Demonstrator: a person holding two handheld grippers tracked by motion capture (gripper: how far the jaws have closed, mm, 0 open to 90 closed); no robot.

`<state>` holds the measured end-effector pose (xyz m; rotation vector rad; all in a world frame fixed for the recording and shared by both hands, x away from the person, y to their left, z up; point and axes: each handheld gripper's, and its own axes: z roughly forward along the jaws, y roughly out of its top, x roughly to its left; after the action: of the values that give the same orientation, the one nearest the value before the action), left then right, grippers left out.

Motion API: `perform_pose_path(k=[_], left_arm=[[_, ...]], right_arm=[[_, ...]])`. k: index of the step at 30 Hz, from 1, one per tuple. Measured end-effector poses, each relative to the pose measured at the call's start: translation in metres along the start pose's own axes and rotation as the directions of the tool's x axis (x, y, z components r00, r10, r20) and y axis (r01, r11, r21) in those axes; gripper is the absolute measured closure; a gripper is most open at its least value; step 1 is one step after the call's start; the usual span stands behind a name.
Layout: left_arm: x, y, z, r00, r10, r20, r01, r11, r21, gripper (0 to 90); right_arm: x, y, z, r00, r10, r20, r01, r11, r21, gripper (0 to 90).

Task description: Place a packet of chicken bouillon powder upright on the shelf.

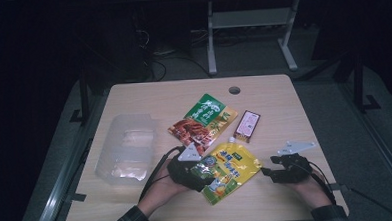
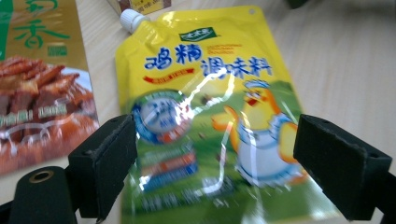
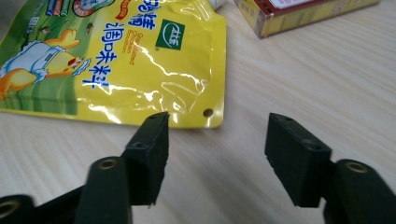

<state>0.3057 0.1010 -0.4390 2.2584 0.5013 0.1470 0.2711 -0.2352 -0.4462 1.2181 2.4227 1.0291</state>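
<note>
A yellow spout pouch (image 1: 232, 168) with a cartoon chick lies flat on the wooden table (image 1: 148, 100), its white cap pointing away from me. My left gripper (image 1: 203, 177) hovers over the pouch's near left end. In the left gripper view its jaws stand wide apart, the left gripper (image 2: 217, 129) is open, and the pouch (image 2: 205, 93) lies under and between them. My right gripper (image 1: 267, 172) is just right of the pouch. It is open too, and in its own view the right gripper (image 3: 217, 122) has bare table between its jaws, with the pouch's corner (image 3: 187, 84) just beyond the left jaw.
A green and red snack bag (image 1: 202, 121) lies behind the pouch, with a small dark box (image 1: 247, 126) to its right. A clear plastic container (image 1: 128, 148) stands at the table's left. There is a round cable hole (image 1: 234, 90) near the far edge.
</note>
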Motion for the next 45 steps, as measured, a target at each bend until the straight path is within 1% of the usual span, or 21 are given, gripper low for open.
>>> perform_pose_path(k=[4, 5, 6, 7, 10, 11, 12, 16, 17, 19, 22, 24, 29, 30, 31, 32, 33, 36, 40, 43, 45], left_arm=[[0.009, 0.01, 0.015, 0.9998, 0.006, 0.017, -0.006, 0.9997, 0.023, 12.9], [0.013, 0.012, 0.023, 0.9996, -0.009, 0.027, 0.009, 0.9996, 0.028, 12.9], [0.013, 0.012, 0.023, 0.9996, -0.009, 0.027, 0.009, 0.9996, 0.028, 12.8], [0.017, 0.014, 0.026, 0.9996, 0.004, 0.027, -0.005, 0.9993, 0.038, 12.8], [0.024, 0.015, 0.036, 0.999, -0.031, 0.031, 0.029, 0.9988, 0.04, 12.8], [0.027, 0.016, 0.038, 0.9989, -0.029, 0.038, 0.027, 0.9983, 0.051, 12.7], [0.028, 0.016, 0.042, 0.9979, -0.047, 0.043, 0.045, 0.9977, 0.051, 12.7], [0.033, 0.016, 0.053, 0.9975, -0.05, 0.051, 0.045, 0.9948, 0.091, 12.4], [0.034, 0.015, 0.055, 0.9962, -0.062, 0.06, 0.056, 0.9941, 0.093, 10.8], [0.036, 0.013, 0.055, 0.9958, -0.056, 0.072, 0.049, 0.9941, 0.097, 10.6], [0.034, 0.013, 0.056, 0.9967, -0.049, 0.065, 0.042, 0.9943, 0.098, 11.3], [0.034, 0.013, 0.055, 0.9977, -0.023, 0.064, 0.016, 0.9944, 0.104, 12.5], [0.031, 0.014, 0.053, 0.9972, -0.016, 0.074, 0.007, 0.9939, 0.11, 24.4], [0.03, 0.015, 0.053, 0.997, -0.012, 0.077, 0.003, 0.9938, 0.111, 24.4], [0.03, 0.015, 0.052, 0.9966, -0.015, 0.081, 0.006, 0.9938, 0.111, 31.8], [0.03, 0.015, 0.052, 0.9957, -0.019, 0.091, 0.008, 0.9938, 0.111, 31.8], [0.031, 0.015, 0.051, 0.9946, -0.02, 0.102, 0.009, 0.9937, 0.112, 36.3], [0.033, 0.014, 0.05, 0.9909, -0.05, 0.125, 0.037, 0.9934, 0.109, 48.8], [0.039, 0.011, 0.048, 0.9847, -0.098, 0.145, 0.084, 0.9918, 0.096, 59.4], [0.04, 0.011, 0.045, 0.9835, -0.102, 0.149, 0.091, 0.9927, 0.079, 73.2], [0.039, 0.012, 0.044, 0.9835, -0.102, 0.149, 0.092, 0.993, 0.075, 75.6]], right_arm=[[0.003, -0.012, -0.008, 1.0, 0.004, 0.005, -0.004, 1.0, -0.016, 31.5], [0.004, -0.015, -0.01, 0.9999, 0.013, 0.007, -0.013, 1.0, -0.013, 30.9], [0.004, -0.015, -0.01, 0.9999, 0.013, 0.007, -0.013, 1.0, -0.013, 30.9], [0.005, -0.019, -0.012, 0.9999, 0.017, 0.005, -0.017, 1.0, -0.017, 29.9], [0.005, -0.021, -0.014, 0.9999, 0.013, 0.005, -0.013, 1.0, -0.025, 29.8], [0.006, -0.021, -0.016, 0.9998, 0.02, 0.005, -0.02, 0.999, -0.027, 29.5], [0.006, -0.021, -0.016, 0.9998, 0.02, 0.005, -0.02, 0.999, -0.027, 29.5], [0.006, -0.021, -0.016, 0.9998, 0.018, 0.003, -0.018, 0.999, -0.034, 29.4], [0.006, -0.021, -0.016, 0.9998, 0.019, 0.003, -0.018, 0.999, -0.035, 29.4], [0.006, -0.021, -0.017, 0.9999, 0.017, 0.003, -0.017, 0.999, -0.037, 29.3], [0.006, -0.021, -0.017, 0.9998, 0.019, 0.002, -0.019, 0.999, -0.037, 29.3], [0.006, -0.02, -0.017, 0.9998, 0.019, 0.003, -0.019, 0.999, -0.04, 29.3], [0.006, -0.019, -0.018, 0.9999, 0.015, 0.008, -0.015, 0.998, -0.053, 29.6], [0.006, -0.019, -0.018, 0.9999, 0.015, 0.008, -0.015, 0.998, -0.053, 29.6], [0.006, -0.019, -0.018, 0.9999, 0.013, 0.009, -0.012, 0.998, -0.058, 29.7], [0.006, -0.019, -0.018, 0.9999, 0.013, 0.009, -0.012, 0.998, -0.058, 29.7], [0.006, -0.019, -0.019, 0.9999, 0.013, 0.01, -0.013, 0.998, -0.057, 29.9], [0.005, -0.019, -0.019, 0.9999, 0.01, 0.013, -0.009, 0.998, -0.062, 30.1], [0.005, -0.019, -0.019, 0.9998, 0.011, 0.016, -0.01, 0.998, -0.065, 30.2], [0.005, -0.019, -0.019, 0.9998, 0.011, 0.016, -0.01, 0.998, -0.064, 30.2], [0.004, -0.019, -0.019, 0.9998, 0.009, 0.016, -0.008, 0.998, -0.063, 30.2]])
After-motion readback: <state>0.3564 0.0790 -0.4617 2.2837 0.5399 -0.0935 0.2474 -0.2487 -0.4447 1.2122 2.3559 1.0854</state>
